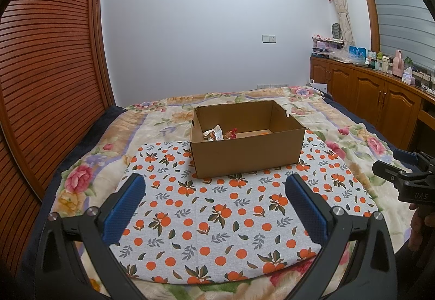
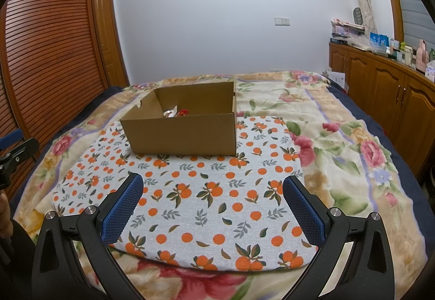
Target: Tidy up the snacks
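Cardboard box [image 1: 246, 146] of snacks [image 1: 221, 133] sits beyond both wide-open hand-held grippers.

Both wrist views look forward, low over the bed [image 1: 89, 136]; left from left, right from right, sharing the cardboard box [image 1: 246, 155] on the orange-print mat [image 1: 217, 218].

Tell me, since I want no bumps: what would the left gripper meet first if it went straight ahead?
Probably the near wall of the brown cardboard box. The open left gripper points at it over the orange-print cloth mat; depth is unclear.
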The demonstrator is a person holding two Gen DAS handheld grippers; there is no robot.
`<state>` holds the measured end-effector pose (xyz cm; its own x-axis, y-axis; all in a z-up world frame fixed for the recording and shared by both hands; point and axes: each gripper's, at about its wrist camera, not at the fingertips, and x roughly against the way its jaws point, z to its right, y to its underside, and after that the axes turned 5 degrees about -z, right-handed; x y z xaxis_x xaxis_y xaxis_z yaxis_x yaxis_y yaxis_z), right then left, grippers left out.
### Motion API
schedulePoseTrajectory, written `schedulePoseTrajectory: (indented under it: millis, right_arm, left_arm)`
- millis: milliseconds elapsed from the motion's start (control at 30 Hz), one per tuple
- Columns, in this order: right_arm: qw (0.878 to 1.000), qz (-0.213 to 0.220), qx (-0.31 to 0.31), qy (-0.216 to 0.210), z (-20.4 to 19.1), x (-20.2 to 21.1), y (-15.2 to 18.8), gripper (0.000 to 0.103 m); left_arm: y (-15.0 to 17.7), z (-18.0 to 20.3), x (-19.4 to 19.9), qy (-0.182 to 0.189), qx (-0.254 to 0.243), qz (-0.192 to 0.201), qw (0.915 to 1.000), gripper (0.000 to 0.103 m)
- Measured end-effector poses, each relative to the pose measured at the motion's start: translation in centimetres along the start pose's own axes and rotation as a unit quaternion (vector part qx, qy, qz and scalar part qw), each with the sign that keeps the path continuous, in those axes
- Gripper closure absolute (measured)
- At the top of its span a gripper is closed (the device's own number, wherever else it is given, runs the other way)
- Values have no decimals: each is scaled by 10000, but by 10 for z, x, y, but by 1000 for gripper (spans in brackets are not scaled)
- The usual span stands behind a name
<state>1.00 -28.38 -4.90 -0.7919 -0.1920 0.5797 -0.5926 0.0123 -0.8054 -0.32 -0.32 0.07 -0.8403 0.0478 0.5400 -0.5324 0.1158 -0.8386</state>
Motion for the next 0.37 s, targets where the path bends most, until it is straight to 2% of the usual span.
schedulePoseTrajectory:
  millis: [367]
  right_arm:
    - [10000, 1, 2, 0, 0, 0, 0, 0]
  left_arm:
    - [-1, -1, -1, -12, -8, -7, 10000, 0]
